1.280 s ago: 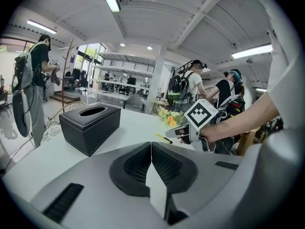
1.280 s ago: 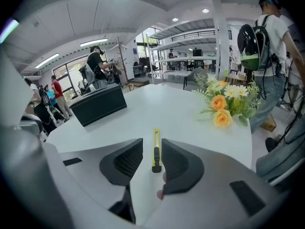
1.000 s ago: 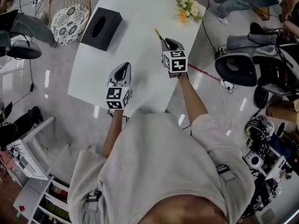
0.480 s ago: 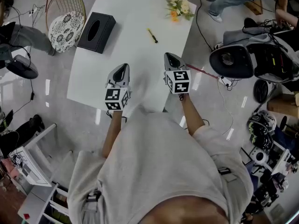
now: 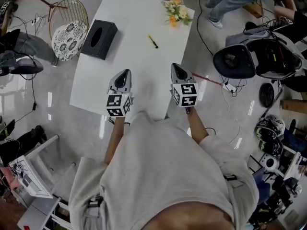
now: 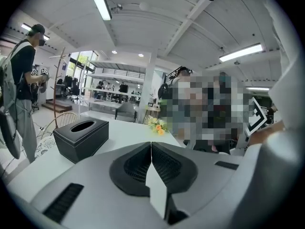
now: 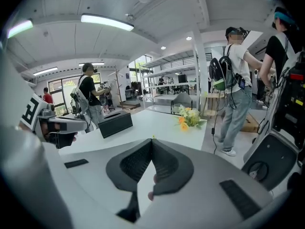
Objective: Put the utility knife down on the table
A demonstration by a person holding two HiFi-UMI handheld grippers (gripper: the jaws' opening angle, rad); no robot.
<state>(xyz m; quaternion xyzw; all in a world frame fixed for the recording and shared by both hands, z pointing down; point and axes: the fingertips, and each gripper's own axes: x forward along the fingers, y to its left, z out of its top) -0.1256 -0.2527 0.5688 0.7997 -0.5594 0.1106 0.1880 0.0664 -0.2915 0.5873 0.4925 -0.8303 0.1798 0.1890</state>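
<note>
A black tissue box (image 5: 99, 39) sits by the worktop's (image 5: 139, 63) left edge. My left gripper (image 5: 123, 73) hangs over the near edge, jaws closed on nothing. The utility knife (image 5: 153, 41) lies flat toward the far right corner, near the flowers (image 5: 176, 11). My right gripper (image 5: 176, 67) hovers at the right edge, jaws closed and empty, well apart from the knife.

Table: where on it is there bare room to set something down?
On the table, the widest bare patch lies between the box, the knife and the near edge, ahead of the left gripper and the right gripper. Another runs along the far edge, between box and flowers. Only the flowers' corner is crowded.
</note>
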